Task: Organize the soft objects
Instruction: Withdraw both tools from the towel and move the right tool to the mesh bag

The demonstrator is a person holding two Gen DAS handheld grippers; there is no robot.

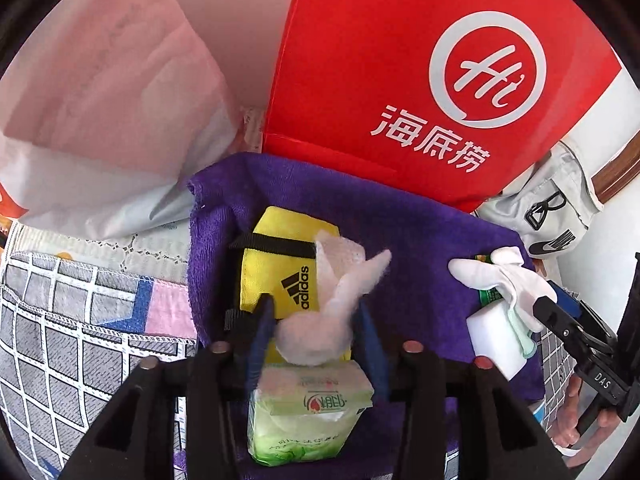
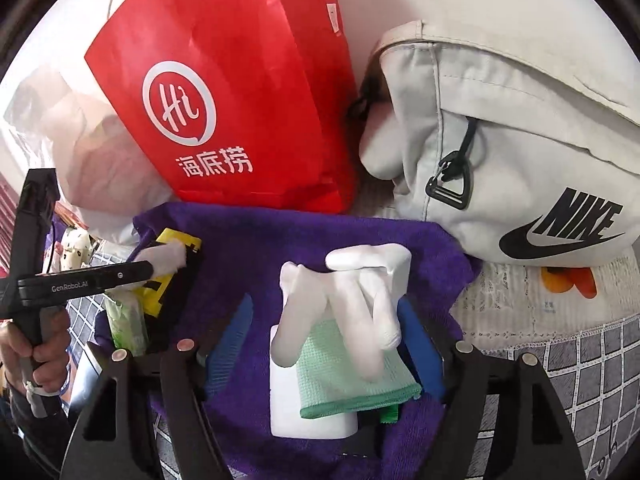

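The left gripper [image 1: 314,334] pinches a fluffy white wad [image 1: 320,340] between its blue fingers [image 1: 260,332]. The wad sits on top of a green tissue pack [image 1: 308,412], which lies near the front edge of a purple towel [image 1: 420,232]. Just past the wad is a yellow pouch [image 1: 276,268] with a black strap, lying on the towel's left side. The right gripper [image 2: 328,344] has its blue fingers [image 2: 232,340] spread wide, one on each side of a small pile. In the pile, a white glove [image 2: 352,296] lies over a green cloth [image 2: 348,376], and the cloth lies on a white sponge block [image 2: 288,400]. This pile is near the towel's right edge. The towel rests on a bed cover [image 1: 60,320] with a grid print. Behind the towel's back edge stands a red bag [image 2: 248,92] with white writing. To the left of it is a see-through plastic bag [image 1: 100,92]. To the right of it a grey Nike bag [image 2: 500,152] leans at the towel's back right corner. In the right view, a hand [image 2: 40,344] holds the left gripper's handle.
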